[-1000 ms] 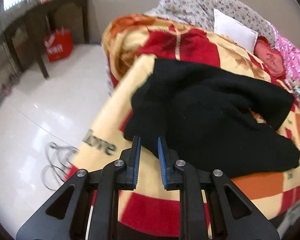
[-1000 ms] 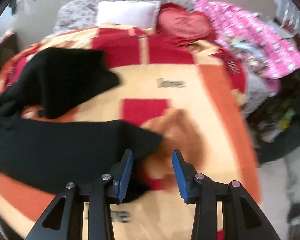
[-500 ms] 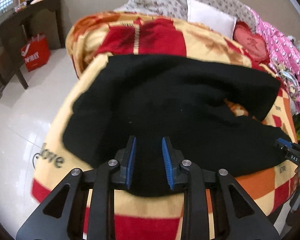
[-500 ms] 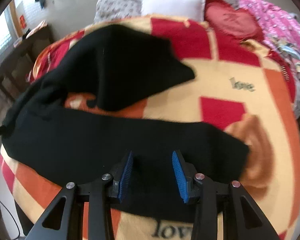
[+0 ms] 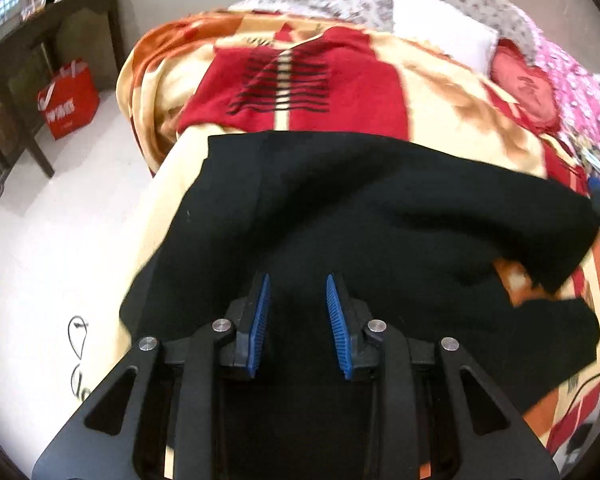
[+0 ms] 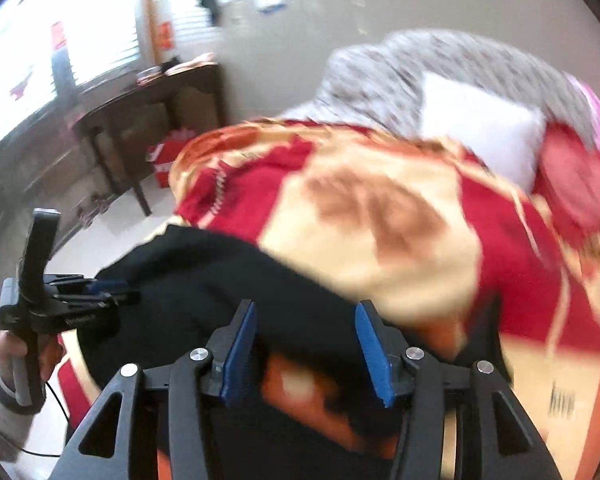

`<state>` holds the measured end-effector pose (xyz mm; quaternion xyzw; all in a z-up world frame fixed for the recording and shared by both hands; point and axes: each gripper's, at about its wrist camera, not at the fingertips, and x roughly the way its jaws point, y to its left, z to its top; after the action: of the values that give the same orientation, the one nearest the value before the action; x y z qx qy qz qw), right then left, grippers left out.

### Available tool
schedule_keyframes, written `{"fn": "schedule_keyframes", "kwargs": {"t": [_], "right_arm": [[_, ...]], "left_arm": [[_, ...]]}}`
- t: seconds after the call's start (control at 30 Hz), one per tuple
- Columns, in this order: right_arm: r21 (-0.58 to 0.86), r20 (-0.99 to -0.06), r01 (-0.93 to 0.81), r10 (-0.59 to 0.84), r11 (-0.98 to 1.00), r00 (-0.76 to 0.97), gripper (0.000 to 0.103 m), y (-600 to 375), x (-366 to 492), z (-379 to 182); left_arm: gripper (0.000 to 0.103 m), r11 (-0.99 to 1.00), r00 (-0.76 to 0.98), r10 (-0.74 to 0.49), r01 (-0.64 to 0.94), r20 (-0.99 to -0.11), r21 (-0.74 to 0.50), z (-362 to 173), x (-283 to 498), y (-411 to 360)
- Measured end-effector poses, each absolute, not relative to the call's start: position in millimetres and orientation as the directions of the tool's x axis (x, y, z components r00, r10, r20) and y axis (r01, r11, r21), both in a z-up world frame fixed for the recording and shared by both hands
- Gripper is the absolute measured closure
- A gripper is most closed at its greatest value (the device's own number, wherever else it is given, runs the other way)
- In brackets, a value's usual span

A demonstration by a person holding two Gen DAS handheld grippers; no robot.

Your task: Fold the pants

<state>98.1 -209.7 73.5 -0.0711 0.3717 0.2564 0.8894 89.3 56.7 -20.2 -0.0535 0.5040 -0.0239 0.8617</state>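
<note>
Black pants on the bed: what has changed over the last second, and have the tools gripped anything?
Both tools moved in over the black pants: the left tool from the bed's edge onto the waist end, the right tool from the leg end. Neither has gripped; both stand open. The patterned blanket and white pillow stayed put.

Bed (image 5: 172,92) under red-cream blanket (image 5: 440,92); black pants (image 5: 380,220) spread on blanket, white pillow (image 5: 440,36) at head.
</note>
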Motion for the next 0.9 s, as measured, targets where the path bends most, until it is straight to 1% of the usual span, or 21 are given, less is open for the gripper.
{"fn": "schedule_keyframes", "kwargs": {"t": [0.07, 0.17, 0.27, 0.33, 0.37, 0.4, 0.43, 0.47, 0.5, 0.57, 0.67, 0.7, 0.77, 0.83, 0.9], "right_arm": [[0.032, -0.728, -0.558, 0.402, 0.829, 0.555, 0.052, -192, 120, 69], [0.024, -0.812, -0.628, 0.381, 0.778, 0.441, 0.052, -169, 161, 45], [0.023, -0.87, -0.64, 0.331, 0.768, 0.365, 0.052, -162, 185, 14], [0.069, -0.887, -0.624, 0.334, 0.778, 0.318, 0.054, -166, 194, -3], [0.122, -0.88, -0.612, 0.37, 0.781, 0.297, 0.06, -170, 196, -8], [0.186, -0.86, -0.605, 0.426, 0.774, 0.281, 0.073, -174, 194, -9], [0.235, -0.831, -0.606, 0.481, 0.76, 0.28, 0.081, -178, 188, -7], [0.238, -0.813, -0.621, 0.503, 0.747, 0.293, 0.085, -179, 180, -4], [0.205, -0.807, -0.644, 0.5, 0.737, 0.314, 0.093, -178, 168, 1], [0.176, -0.799, -0.668, 0.501, 0.723, 0.332, 0.095, -178, 151, 10], [0.179, -0.756, -0.69, 0.547, 0.701, 0.36, 0.096, -176, 119, 32], [0.176, -0.735, -0.708, 0.57, 0.684, 0.367, 0.096, -175, 101, 42], [0.155, -0.722, -0.737, 0.585, 0.658, 0.37, 0.096, -168, 72, 50], [0.16, -0.719, -0.766, 0.605, 0.623, 0.342, 0.096, -163, 40, 50], [0.199, -0.717, -0.782, 0.631, 0.591, 0.295, 0.096, -160, 7, 37]], "left_arm": [[0.075, 0.993, 0.451, -0.077, -0.05, -0.889, -0.111, -31, 110, 65], [0.075, 0.989, 0.439, -0.104, -0.052, -0.893, -0.14, -37, 125, 72], [0.075, 0.988, 0.419, -0.111, -0.053, -0.901, -0.146, -36, 136, 73], [0.075, 0.989, 0.424, -0.101, -0.053, -0.9, -0.136, -37, 141, 70], [0.075, 0.991, 0.427, -0.094, -0.049, -0.899, -0.127, -37, 142, 68], [0.075, 0.992, 0.431, -0.088, -0.044, -0.898, -0.119, -37, 142, 67], [0.075, 0.992, 0.433, -0.089, -0.045, -0.897, -0.121, -36, 142, 67], [0.075, 0.99, 0.434, -0.096, -0.049, -0.896, -0.13, -35, 142, 68], [0.075, 0.987, 0.436, -0.112, -0.057, -0.893, -0.152, -34, 140, 72], [0.075, 0.981, 0.456, -0.121, -0.079, -0.882, -0.175, -28, 135, 77], [0.075, 0.982, 0.508, -0.058, -0.127, -0.86, -0.141, -10, 117, 90], [0.075, 0.98, 0.526, -0.053, -0.138, -0.849, -0.146, -4, 108, 96], [0.075, 0.974, 0.565, -0.047, -0.157, -0.824, -0.164, 12, 86, 111], [0.075, 0.968, 0.602, -0.023, -0.187, -0.798, -0.17, 26, 65, 127], [0.075, 0.963, 0.632, 0.012, -0.217, -0.775, -0.162, 38, 45, 142]]}}
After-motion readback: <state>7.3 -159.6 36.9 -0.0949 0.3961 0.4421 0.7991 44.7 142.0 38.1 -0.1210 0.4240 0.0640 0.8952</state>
